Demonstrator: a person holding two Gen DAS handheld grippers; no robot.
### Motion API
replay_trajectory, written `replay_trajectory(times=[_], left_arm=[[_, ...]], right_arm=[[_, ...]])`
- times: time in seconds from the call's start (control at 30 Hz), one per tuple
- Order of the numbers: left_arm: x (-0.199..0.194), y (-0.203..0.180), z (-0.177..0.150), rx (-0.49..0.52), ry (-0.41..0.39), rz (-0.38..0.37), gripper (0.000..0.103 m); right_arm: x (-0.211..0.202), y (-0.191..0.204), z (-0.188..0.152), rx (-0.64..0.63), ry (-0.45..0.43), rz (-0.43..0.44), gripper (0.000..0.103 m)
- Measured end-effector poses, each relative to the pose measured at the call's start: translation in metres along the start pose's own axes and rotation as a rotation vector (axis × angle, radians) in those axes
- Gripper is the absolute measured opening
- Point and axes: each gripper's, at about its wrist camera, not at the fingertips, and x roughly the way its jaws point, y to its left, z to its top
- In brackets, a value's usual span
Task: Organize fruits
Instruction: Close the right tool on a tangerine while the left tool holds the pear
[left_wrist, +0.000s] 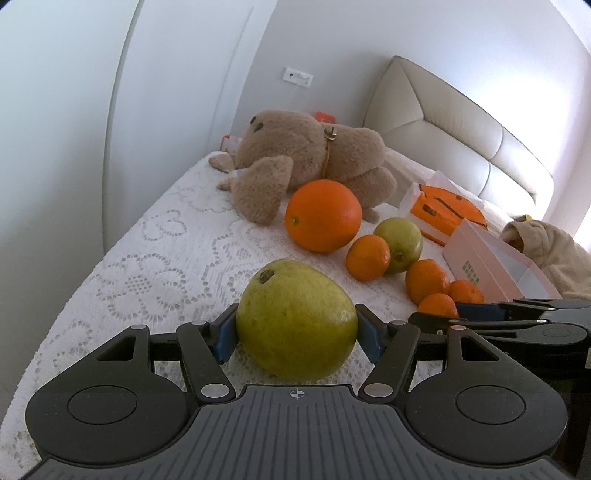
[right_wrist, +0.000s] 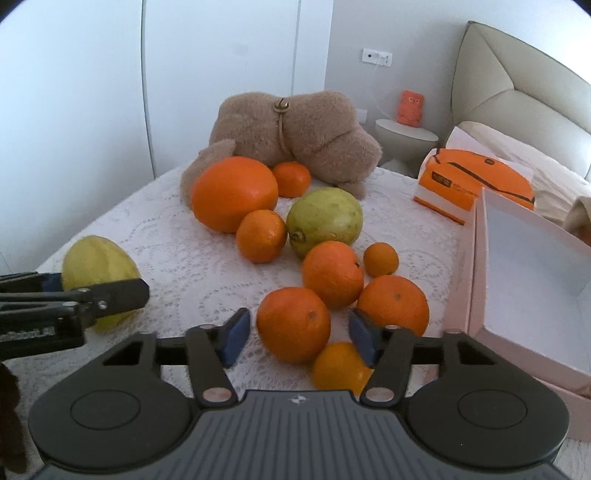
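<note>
Roughly, by item:
L gripper (left_wrist: 296, 329): both blue pads pressed on the big green-yellow guava (left_wrist: 296, 320), one each side; fruit sits on the white lace bedspread (left_wrist: 155, 266) near the bed's left edge.
R gripper (right_wrist: 295, 334): jaws narrowed round a mandarin (right_wrist: 293, 324); gap visible on the left pad, right side hard to judge, so prob. not gripping.
Small orange fruit (right_wrist: 340, 367): low, just under the right pad, touching the mandarin.
Fruit cluster: big orange (right_wrist: 234, 194), second guava (right_wrist: 324, 225), several more mandarins, all bunched mid-bed, many touching.
Pink box (right_wrist: 476, 280): open, right of the cluster, nothing seen inside.
Plush toy (right_wrist: 291, 129): lying behind the fruit.
Orange package (right_wrist: 476, 184): behind the box, by the headboard.
</note>
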Motion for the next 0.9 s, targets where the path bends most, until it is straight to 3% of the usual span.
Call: replay_trajectory(times=[0.13,0.43,0.9], left_arm=[[0.000,0.002,0.000,-0.012,0.000,-0.007,0.070],[0.000,0.003,0.000,-0.025,-0.001,-0.014,0.070],[0.003,0.000,0.001,0.005,0.021,-0.005,0.070]], right_arm=[[-0.006,0.001,-0.002,-0.010,0.000,0.018,0.043],[-0.033,0.010,-0.015,-0.056,-0.012,0.137,0.043],[-0.023,0.022,-0.015,-0.124,-0.020,0.103,0.044]])
